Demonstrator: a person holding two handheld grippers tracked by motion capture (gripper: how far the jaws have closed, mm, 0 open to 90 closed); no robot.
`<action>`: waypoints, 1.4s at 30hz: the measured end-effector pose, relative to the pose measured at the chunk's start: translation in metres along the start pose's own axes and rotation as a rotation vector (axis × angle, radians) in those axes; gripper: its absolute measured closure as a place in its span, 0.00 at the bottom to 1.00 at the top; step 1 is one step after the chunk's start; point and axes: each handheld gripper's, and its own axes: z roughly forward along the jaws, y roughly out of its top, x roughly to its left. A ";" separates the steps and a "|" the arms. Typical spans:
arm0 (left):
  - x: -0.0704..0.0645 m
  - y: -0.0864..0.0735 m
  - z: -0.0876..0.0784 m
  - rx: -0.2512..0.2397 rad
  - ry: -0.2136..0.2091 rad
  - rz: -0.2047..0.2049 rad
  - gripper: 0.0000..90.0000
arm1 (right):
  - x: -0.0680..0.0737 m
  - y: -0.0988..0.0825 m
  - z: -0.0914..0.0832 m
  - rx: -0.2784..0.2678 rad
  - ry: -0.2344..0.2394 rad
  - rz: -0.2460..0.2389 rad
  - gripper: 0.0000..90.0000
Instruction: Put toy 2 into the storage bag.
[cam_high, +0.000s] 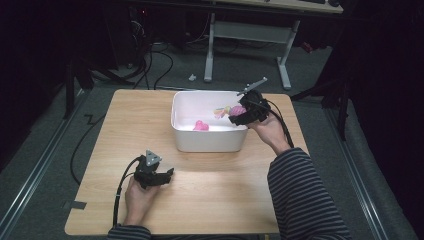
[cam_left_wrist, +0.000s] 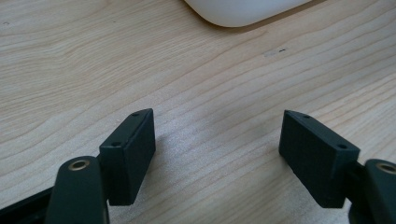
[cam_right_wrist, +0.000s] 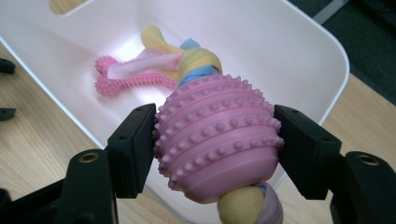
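A white bin (cam_high: 207, 140) stands on the wooden table (cam_high: 125, 115), right of centre. My right gripper (cam_high: 239, 114) is shut on a pink studded ball toy (cam_right_wrist: 217, 137) threaded on a pastel rope (cam_right_wrist: 196, 63). It holds the toy over the bin's right rim (cam_right_wrist: 327, 42). A pink spiky bone toy (cam_right_wrist: 133, 80) lies on the bin floor, seen too from above (cam_high: 200, 126). My left gripper (cam_high: 167, 175) rests low over the table near the front left, open, with bare wood between its jaws (cam_left_wrist: 217, 135).
The bin's rounded corner (cam_left_wrist: 243, 11) lies just ahead of the left gripper. A desk frame (cam_high: 247, 35) and cables (cam_high: 165, 60) stand on the grey floor beyond the table. The table's front edge runs close to the person's sleeves (cam_high: 305, 200).
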 end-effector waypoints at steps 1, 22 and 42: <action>0.000 0.000 0.000 0.000 0.000 0.000 0.30 | 0.000 0.000 0.003 0.012 -0.001 0.002 0.38; 0.000 0.000 0.000 0.000 0.000 0.001 0.30 | 0.001 -0.003 0.039 0.206 -0.008 0.012 0.36; 0.000 0.000 0.000 0.000 0.001 0.001 0.30 | -0.005 -0.017 0.021 0.051 0.028 0.046 0.36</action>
